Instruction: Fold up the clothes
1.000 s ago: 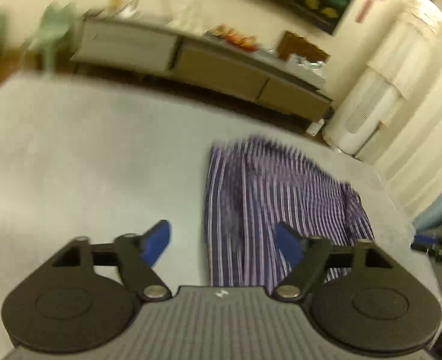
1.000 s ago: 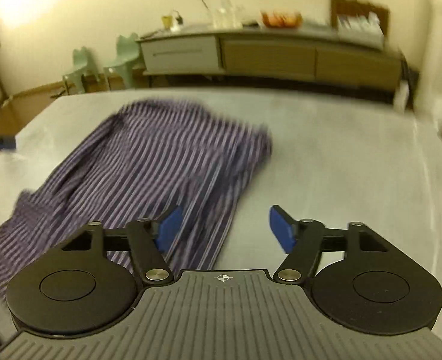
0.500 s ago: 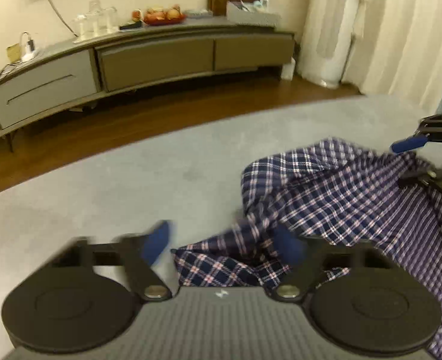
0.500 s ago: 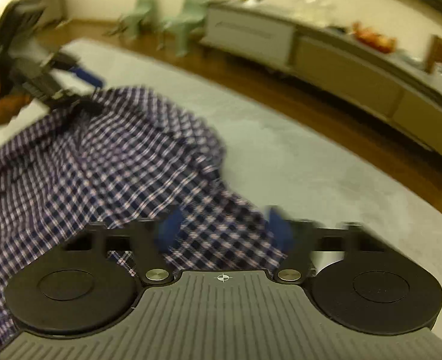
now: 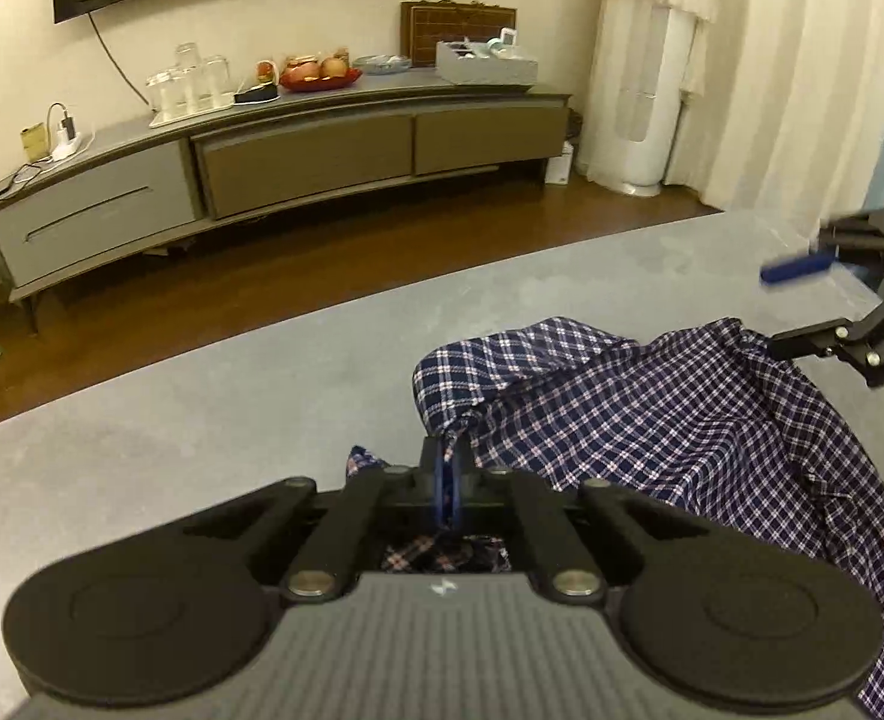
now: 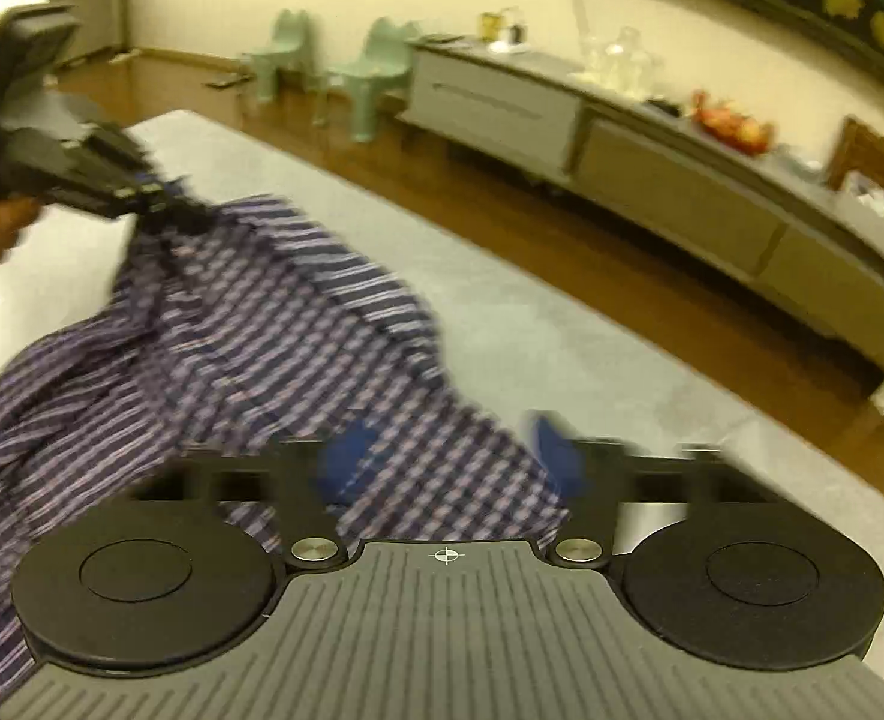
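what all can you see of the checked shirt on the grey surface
The checked shirt is thin woven cloth, navy with a white and reddish check. It lies crumpled and unfolded on the grey surface, with raised folds and a rolled edge on the far side. The left claw is shut on a bunched corner, pulling it into a peak. The right claw sits over another edge, cloth between its blue pads; its jaws are opening, so it has no grip there.

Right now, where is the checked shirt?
The checked shirt lies crumpled on the grey table, right of centre in the left wrist view, with one edge pinched in the left gripper.
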A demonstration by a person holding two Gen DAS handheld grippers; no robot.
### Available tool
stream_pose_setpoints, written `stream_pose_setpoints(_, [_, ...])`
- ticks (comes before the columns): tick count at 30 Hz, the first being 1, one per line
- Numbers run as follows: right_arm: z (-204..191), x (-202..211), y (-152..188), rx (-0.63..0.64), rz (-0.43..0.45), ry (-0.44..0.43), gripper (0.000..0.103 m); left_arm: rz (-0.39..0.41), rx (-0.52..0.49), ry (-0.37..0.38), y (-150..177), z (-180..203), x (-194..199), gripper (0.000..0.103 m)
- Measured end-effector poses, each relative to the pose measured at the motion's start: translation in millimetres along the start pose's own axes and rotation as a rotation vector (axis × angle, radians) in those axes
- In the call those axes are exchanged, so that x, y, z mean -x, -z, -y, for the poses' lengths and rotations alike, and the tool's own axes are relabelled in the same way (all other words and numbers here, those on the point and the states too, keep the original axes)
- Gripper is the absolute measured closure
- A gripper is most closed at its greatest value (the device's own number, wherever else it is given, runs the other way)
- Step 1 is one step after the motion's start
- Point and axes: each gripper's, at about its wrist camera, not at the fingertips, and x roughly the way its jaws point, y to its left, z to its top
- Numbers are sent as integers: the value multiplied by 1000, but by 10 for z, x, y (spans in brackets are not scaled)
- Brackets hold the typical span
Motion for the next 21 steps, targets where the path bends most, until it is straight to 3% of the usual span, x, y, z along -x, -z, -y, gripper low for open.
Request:
stream_pose_setpoints(2, [32, -139, -20, 8, -14, 11, 23, -6, 0, -13, -16, -9, -85, 96])
stream_pose_setpoints(3, [46, -216, -30, 14, -21, 15, 22, -7, 5, -15, -27, -18, -138, 88])
stream_pose_setpoints(5, [99, -443, -39, 35, -51, 12, 22, -2, 18, -10, -26, -112, -219, 65])
stream_pose_setpoints(6, [136, -576, -38, 44, -71, 7, 22, -2, 20, -3, -10, -163, -281, 45])
stream_pose_setpoints(7, [168, -700, -35, 54, -89, 1, 22, -1, 22, 4, 8, -215, -345, 39])
stream_pose_setpoints(9, [244, -898, -9, 82, -115, -14, 25, -9, 25, 32, 50, -300, -464, 40])
stream_pose_setpoints(11, [320, -994, 21, 64, -103, -66, 43, -32, 18, 82, 103, -337, -574, 45])
stream_pose_setpoints(13, [319, -1005, 24, 63, -99, -122, 98, -38, 1, 119, 137, -324, -624, 82])
stream_pose_setpoints(15, [201, -940, 49, 143, -103, -100, 103, -15, -11, 125, 126, -286, -554, 93])
stream_pose_setpoints(18, [34, -556, 85, 195, -37, -37, 103, 40, -27, 111, 97, -191, -226, 95])
stream_pose_setpoints(21, [-202, 150, 198, 210, 72, 15, 103, 127, -41, 124, 232, -19, 434, 95])
